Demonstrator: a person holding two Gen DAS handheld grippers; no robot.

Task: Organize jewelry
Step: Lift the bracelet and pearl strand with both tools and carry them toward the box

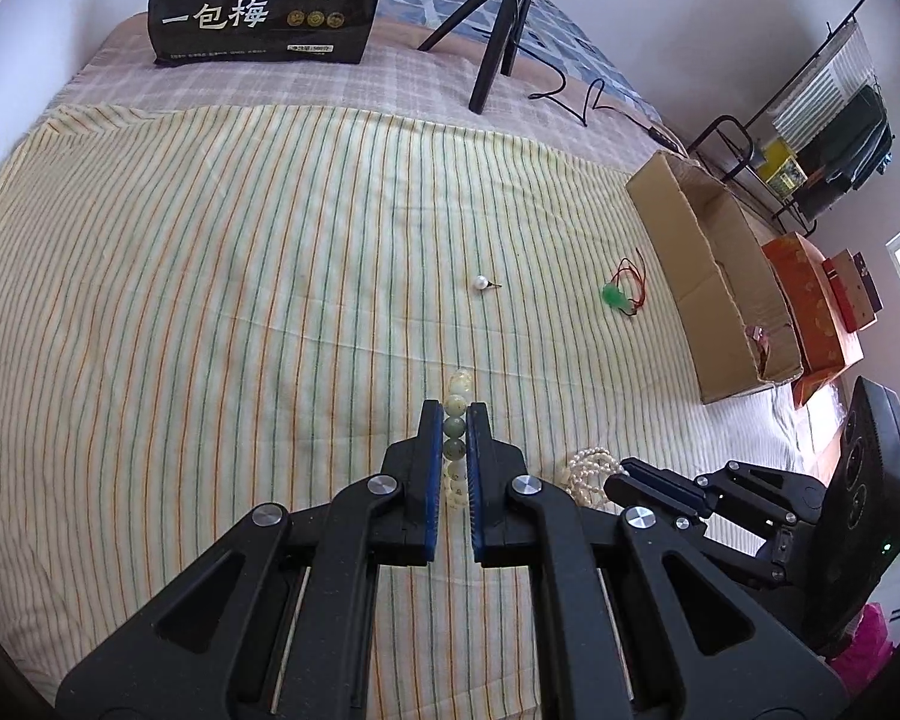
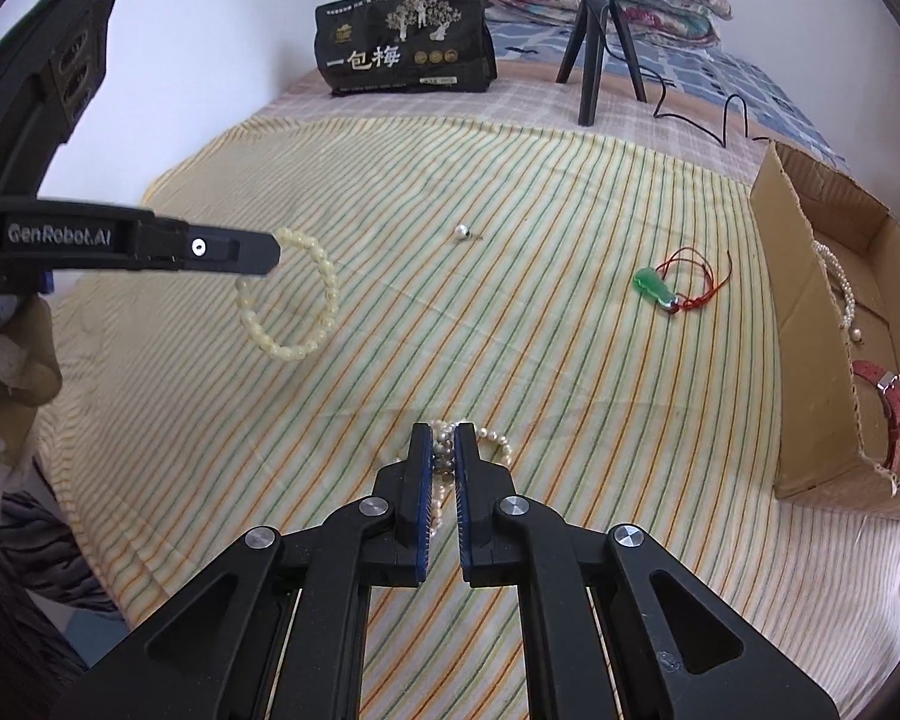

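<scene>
Striped cloth [image 1: 210, 300] covers the bed, checked blanket behind it. At 12 o'clock against the wall: black snack bag [image 2: 405, 39], with a small black tripod [image 2: 597, 42] at its right and the tripod's cable [image 2: 708, 120] trailing toward 2 o'clock.

My left gripper [image 1: 455, 420] is clamped on the pale bead bracelet [image 1: 456, 438]; beads sit pinched in a line between the blue pads. From the right wrist camera, that bracelet [image 2: 297, 294] hangs as a loop off the left gripper's tip, apparently clear of the cloth.

My right gripper [image 2: 443, 441] is closed down on the pearl strand [image 2: 486, 438]; pearls bunch between the pads and the rest spills out at 1 o'clock on the cloth.

Loose on the cloth: pearl earring [image 2: 463, 232] at 12 o'clock mid-bed, green pendant on red cord [image 2: 657, 291] at 2 o'clock. Both lie apart from each other and from both grippers.

Open cardboard box [image 2: 810, 324] sits at 3 o'clock on the bed's edge. Inside: a pearl necklace [image 2: 840, 288] and a red strap watch [image 2: 891, 402]. The near wall of the box stands between my right gripper and its interior.

Beyond the box, in the left wrist view: orange box [image 1: 810, 306], smaller red box [image 1: 852, 288], black rack [image 1: 810, 138].
</scene>
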